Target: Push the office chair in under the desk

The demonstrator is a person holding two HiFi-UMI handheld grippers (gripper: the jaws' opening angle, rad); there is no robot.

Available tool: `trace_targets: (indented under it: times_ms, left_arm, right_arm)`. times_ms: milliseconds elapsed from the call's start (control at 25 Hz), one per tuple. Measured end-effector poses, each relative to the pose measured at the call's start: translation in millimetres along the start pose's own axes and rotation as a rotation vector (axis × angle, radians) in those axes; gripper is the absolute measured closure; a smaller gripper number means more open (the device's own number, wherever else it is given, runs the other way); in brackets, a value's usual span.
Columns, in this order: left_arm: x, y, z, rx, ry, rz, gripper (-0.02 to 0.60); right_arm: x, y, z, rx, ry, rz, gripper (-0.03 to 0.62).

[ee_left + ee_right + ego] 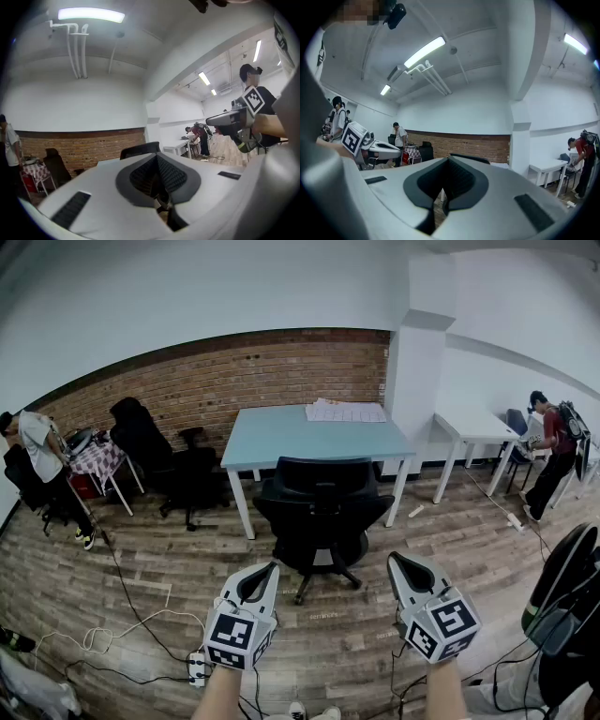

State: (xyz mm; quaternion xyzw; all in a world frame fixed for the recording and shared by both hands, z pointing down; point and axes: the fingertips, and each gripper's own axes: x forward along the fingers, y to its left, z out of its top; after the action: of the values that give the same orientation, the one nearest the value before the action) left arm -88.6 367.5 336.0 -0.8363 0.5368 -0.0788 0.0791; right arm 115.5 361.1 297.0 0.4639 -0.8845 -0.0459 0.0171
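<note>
The left tool [263, 577] has its two jaws pressed together with nothing between them. In the left gripper view [157, 177] the dark ribbed pads meet in a wedge-shaped hollow of the smooth pale grey shell. The right tool [407, 568] is the same: its jaws are pressed together and empty, and its ribbed black pads close to a thin seam in the right gripper view [446, 182]. Each tool carries a cube with black-and-white square markers at its rear. Both are held level, side by side but apart, above the floor [141, 563], which is laid in worn grey-brown wood planks.

Ahead of both tools, and touched by neither, stands the office chair [321, 512]. It is black, with a broad curved back, a padded seat and a star-shaped base on castors. Its back faces the tools, and its top edge reaches the near edge of the worktop [281, 435], between the two near legs and closer to the right one. The castors rest on the floor in front of that edge. I cannot tell how far the seat reaches under it.

The worktop is a flat, pale blue-grey rectangle on straight white legs. A sheet of paper [345, 411] lies at its far right corner. Behind it runs a rough red brick wall [234, 376] beside a square white pillar [412, 381]. A second black chair [187, 474] stands off the worktop's left side. Thin cables [120, 622] loop across the floor to a white power strip [197, 667] near the left tool.
</note>
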Motion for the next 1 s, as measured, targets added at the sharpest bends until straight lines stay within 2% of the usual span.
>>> trace_targets:
  times_ms: [440, 640, 760, 1000]
  left_arm:
    - [5.6, -11.6, 2.4, 0.007, 0.002, 0.024, 0.568]
    - [15.1, -16.9, 3.7, 0.023, 0.008, 0.032, 0.569]
    - [25.6, -17.5, -1.4, 0.018, 0.011, 0.033, 0.569]
    - [63.2, -11.7, -15.5, 0.018, 0.023, 0.029, 0.569]
  right_arm:
    - [-7.2, -21.5, -4.9, 0.054, -0.025, -0.005, 0.582]
    - [-2.2, -41.3, -17.0, 0.06, 0.025, -0.033, 0.582]
    - [1.8, -50.4, -24.5, 0.1, 0.023, -0.011, 0.582]
    - [23.2, -72.0, -34.8, 0.099, 0.012, 0.031, 0.582]
